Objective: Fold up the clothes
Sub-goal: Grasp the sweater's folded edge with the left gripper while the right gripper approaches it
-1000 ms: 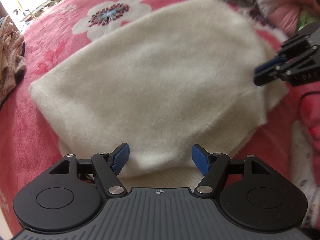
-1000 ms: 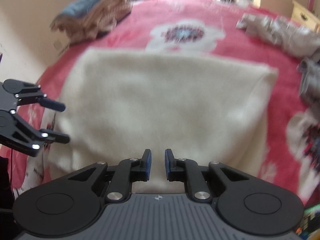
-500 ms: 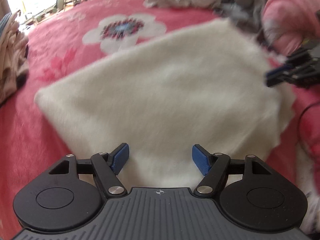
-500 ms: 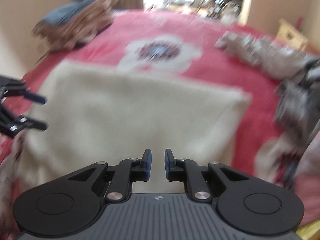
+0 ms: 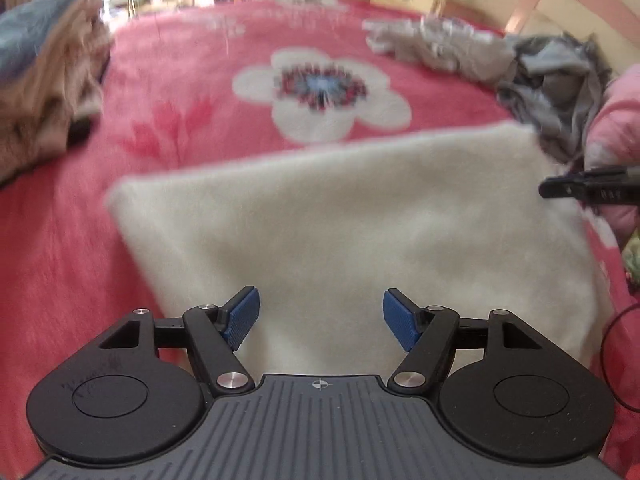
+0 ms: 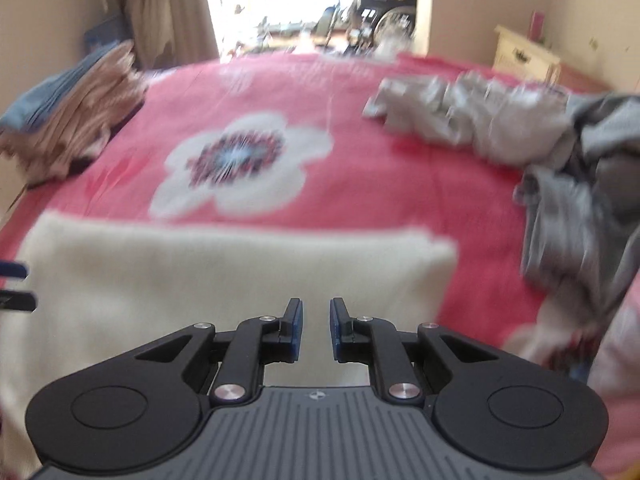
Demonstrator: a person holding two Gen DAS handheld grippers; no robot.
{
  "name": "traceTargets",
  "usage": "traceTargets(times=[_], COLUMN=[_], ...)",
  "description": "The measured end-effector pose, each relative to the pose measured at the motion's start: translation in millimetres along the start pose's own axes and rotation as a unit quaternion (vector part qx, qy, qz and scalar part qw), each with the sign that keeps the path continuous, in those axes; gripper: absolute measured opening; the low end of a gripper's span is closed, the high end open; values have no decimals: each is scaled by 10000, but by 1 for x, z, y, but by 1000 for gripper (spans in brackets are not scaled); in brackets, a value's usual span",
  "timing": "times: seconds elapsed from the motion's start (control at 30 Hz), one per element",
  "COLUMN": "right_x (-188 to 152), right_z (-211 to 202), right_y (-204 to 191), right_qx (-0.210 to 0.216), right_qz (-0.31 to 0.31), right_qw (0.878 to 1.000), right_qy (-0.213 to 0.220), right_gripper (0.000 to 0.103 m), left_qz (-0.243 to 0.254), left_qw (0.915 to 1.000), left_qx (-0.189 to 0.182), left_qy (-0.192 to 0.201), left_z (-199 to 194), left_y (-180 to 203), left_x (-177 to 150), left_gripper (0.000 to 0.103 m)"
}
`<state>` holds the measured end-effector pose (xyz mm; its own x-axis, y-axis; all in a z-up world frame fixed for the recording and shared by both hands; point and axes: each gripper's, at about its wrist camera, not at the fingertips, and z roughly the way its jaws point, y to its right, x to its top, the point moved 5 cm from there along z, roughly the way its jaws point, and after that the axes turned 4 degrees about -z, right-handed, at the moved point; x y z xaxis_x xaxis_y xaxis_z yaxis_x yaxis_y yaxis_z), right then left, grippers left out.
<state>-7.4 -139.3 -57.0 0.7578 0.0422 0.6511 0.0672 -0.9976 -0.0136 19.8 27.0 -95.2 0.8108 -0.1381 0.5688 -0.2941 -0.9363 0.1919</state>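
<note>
Two tools hover over the cream garment [image 5: 352,216] lying flat near the bed's [image 5: 192,92] front edge, left tool [image 5: 321,318] wide open and empty, right tool [image 6: 316,330] nearly shut on nothing, likely lining up a fold.

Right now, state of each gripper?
Left gripper: open, empty, over the cream garment.
Right gripper: nearly closed, narrow gap, holding nothing.
</note>
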Motion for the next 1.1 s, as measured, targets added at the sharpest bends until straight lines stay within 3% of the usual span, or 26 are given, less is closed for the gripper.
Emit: traceTargets(times=[0.07, 0.17, 0.27, 0.43, 0.53, 0.67, 0.87, 1.0, 1.1], right_x=[10, 0, 2, 24, 37, 38, 6, -34, -61], right_z=[18, 55, 50, 19, 7, -4, -18, -18, -14], right_y=[6, 20, 23, 0, -39, -108, -208, -257, -276], right_qx=[-142, -238, -189, 44, 565, 1418, 2526, 2768, 2641], right_qz=[87, 192, 318, 175, -146, -700, -1401, -1838, -1991], right_qw=[9998, 9993, 9992, 9998, 9983, 9873, 9558, 9399, 9408], right_qy=[98, -213, -164, -27, 39, -135, -550, -789, -742], right_gripper=[15, 18, 19, 25, 34, 39, 49, 55, 61], left_qz=[-197, -516, -801, -1213, -1568, -2109, -2601, -2669, -2684], left_qw=[9997, 9979, 9960, 9904, 9847, 9755, 9620, 9574, 9547], left_qx=[71, 286, 180, -39, -107, -234, -800, -1096, -1254], left_qy=[118, 265, 344, 662, 754, 583, 205, -97, -267], left_z=[3, 17, 22, -5, -18, -23, -20, -9, -1], left_y=[-10, -30, -44, -55, -76, -105, -115, -107, -102], left_x=[12, 20, 18, 28, 31, 17, -20, -39, -46], left_gripper=[70, 70, 66, 70, 70, 70, 71, 71, 71])
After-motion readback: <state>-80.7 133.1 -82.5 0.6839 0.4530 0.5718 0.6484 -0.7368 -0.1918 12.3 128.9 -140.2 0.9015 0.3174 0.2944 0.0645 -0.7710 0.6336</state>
